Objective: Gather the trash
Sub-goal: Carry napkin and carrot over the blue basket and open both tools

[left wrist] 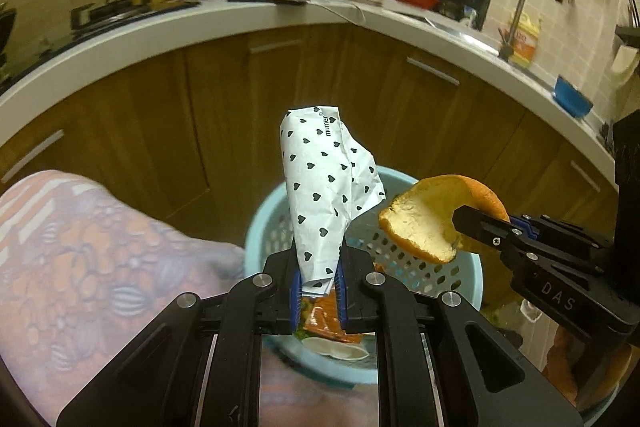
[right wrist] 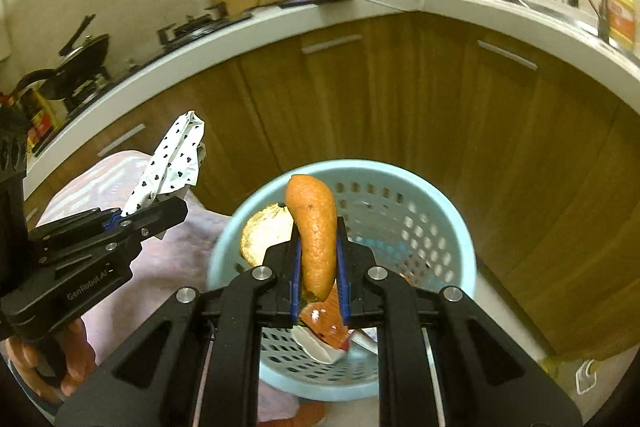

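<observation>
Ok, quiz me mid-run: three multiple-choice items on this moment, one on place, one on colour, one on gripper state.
1. Where is the bin relative to the peel?
A) below it B) on the counter C) in the sink
2. The bin's colour?
A) red B) light blue C) black
3. The left gripper is:
A) open, empty B) shut on the peel C) shut on the wrapper

Key: 1 A, the bin shows under the right gripper holding the peel; 2 B, its rim is pale blue; 3 C, the heart-print wrapper sits clamped between its fingers.
</observation>
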